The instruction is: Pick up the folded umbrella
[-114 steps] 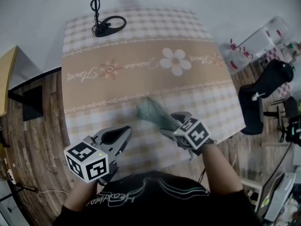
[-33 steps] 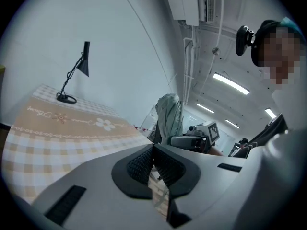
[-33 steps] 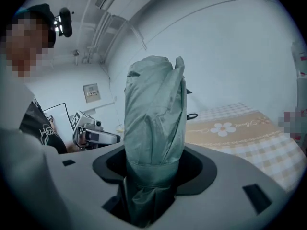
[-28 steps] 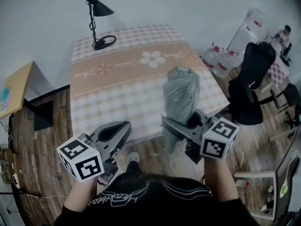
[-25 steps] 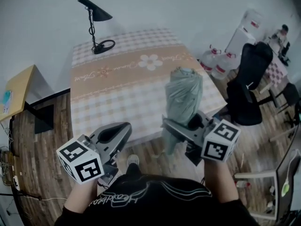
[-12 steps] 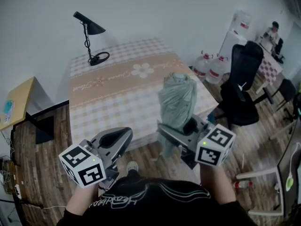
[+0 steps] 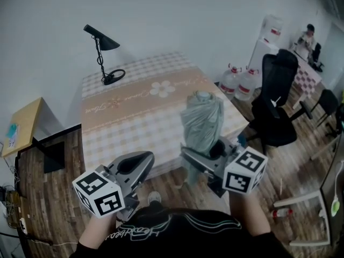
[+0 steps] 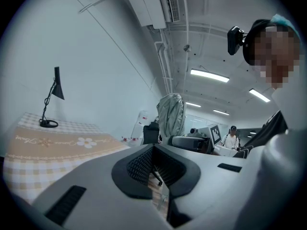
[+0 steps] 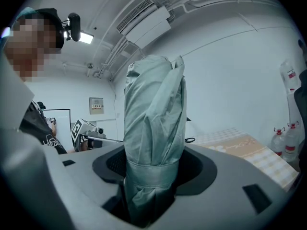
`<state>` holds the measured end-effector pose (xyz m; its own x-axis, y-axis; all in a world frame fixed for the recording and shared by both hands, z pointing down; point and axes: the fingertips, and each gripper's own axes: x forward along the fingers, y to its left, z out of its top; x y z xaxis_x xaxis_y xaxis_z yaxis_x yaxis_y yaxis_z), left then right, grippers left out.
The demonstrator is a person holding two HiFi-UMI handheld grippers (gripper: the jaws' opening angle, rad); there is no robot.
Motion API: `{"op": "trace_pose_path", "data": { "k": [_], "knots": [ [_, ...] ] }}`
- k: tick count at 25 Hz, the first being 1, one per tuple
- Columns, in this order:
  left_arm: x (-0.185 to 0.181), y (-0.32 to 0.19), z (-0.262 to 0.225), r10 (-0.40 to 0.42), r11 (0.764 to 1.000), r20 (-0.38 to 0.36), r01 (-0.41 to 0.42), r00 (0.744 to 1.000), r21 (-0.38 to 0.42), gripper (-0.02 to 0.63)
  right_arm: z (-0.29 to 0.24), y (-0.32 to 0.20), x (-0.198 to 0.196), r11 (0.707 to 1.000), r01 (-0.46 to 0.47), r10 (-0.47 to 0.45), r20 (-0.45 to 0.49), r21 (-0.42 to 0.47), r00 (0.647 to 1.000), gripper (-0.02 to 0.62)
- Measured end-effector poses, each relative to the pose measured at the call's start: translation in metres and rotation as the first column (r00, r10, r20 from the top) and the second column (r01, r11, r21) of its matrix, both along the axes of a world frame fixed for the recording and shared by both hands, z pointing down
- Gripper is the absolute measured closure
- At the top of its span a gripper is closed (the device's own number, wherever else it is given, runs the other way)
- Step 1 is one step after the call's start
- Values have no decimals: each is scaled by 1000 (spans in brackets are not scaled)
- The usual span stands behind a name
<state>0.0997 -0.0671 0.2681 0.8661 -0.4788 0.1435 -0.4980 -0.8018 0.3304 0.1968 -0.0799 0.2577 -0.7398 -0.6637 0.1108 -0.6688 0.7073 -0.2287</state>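
Umbrella [image 7: 203, 123], folded and wrapped in grey-green fabric, stands upright in the right gripper [image 7: 200, 160]. The jaws clamp its lower part at the strap band, and the top end points up. The Umbrella is clear of the table [image 7: 107, 133], held in the air in front of the table's near right corner. The left gripper [image 7: 135, 164] sits apart from it, jaws drawn close together with nothing between them. A black desk lamp [image 7: 102, 52] stands at the table's far left corner.
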Motion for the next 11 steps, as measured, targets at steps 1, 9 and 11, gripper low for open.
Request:
{"op": "trace_pose_path", "data": {
  "k": [1,9,11],
  "knots": [
    [0,-1,-1,1,1000,0,-1,1000,1,607,-1,0,-1,1000,0,0,-1,1,1000,324],
    [-2,-2,-4,7,1000,-3,-7,1000,4,609,-5,0,-2,1000,-6,6,-9,8,1000,324],
    [-3,-1,-3,6,1000,-3,-6,1000,4,607,-4,1,-2,1000,-7,7,-9,10,1000,324]
  ]
}}
